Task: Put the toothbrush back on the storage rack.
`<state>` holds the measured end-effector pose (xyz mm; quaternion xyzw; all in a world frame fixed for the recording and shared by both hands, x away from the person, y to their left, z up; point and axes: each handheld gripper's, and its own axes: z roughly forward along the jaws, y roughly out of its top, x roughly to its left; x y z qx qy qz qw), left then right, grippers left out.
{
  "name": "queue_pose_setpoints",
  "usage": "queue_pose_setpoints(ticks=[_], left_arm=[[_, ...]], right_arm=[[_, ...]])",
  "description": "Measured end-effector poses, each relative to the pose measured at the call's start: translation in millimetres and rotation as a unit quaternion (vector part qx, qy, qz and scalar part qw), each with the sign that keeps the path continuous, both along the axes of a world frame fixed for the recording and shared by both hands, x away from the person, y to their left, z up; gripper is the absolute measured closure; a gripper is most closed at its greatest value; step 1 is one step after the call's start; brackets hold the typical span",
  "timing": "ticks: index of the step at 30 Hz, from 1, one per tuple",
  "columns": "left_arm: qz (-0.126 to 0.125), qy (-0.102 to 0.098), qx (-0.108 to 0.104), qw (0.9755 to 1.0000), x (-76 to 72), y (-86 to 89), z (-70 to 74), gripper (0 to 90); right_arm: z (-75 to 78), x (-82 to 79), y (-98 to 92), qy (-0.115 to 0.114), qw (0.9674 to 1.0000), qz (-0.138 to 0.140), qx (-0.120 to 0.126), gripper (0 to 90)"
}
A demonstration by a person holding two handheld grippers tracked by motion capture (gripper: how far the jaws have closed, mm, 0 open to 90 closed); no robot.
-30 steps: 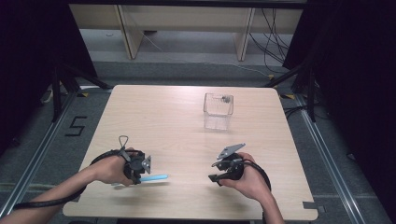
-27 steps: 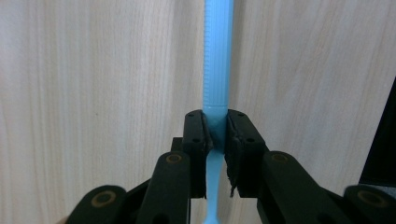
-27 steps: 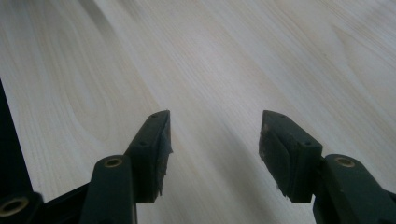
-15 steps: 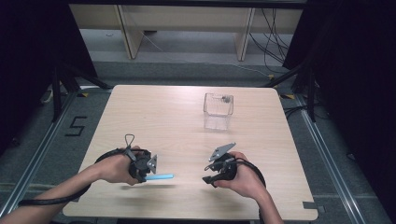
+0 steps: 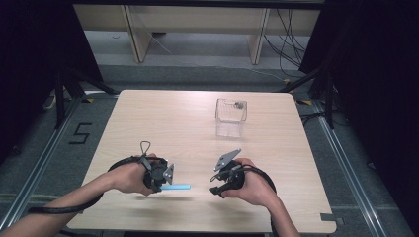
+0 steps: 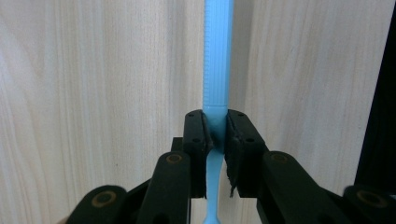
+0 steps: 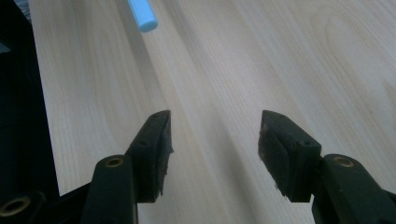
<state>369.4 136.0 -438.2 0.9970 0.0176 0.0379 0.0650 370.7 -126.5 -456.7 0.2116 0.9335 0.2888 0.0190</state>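
My left gripper [image 5: 165, 180] is clamped on a slim blue plastic stick [image 6: 217, 56], held low over the tabletop [image 5: 197, 118] near its front edge, the free end pointing toward my right gripper [image 5: 217, 186]. That one hovers with jaws wide apart, holding nothing. I judge a handover is next: I would line the open jaws square to the stick's rounded tip [image 7: 142, 14] and close well in from the end before the left lets go. The stick is ribbed along one edge, smooth elsewhere. A clear, boxy container [image 5: 230, 116] stands well apart on pale woodgrain.
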Motion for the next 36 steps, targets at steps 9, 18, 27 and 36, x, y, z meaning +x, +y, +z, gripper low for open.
queue_pose_setpoints(ticks=[9,18,27,36], left_arm=[[-0.014,-0.006,-0.004,0.9999,-0.2,-8.8,4.9,78.4],[-0.031,-0.011,-0.002,0.9995,-0.7,-18.2,9.1,78.4],[-0.040,-0.014,-0.008,0.9991,-2.5,-24.4,13.5,78.4],[-0.046,-0.009,-0.008,0.9989,-3.9,-30.0,13.0,78.3]], right_arm=[[3.4,1.0,9.9,0.008,0.9999,0.007,0.001,45.3],[5.1,4.2,21.9,0.003,0.9991,0.041,0.004,45.7],[5.6,4.4,28.4,0.005,0.9978,0.066,0.009,46.7],[7.4,4.4,38.2,0.000,0.9954,0.093,0.021,48.1]])
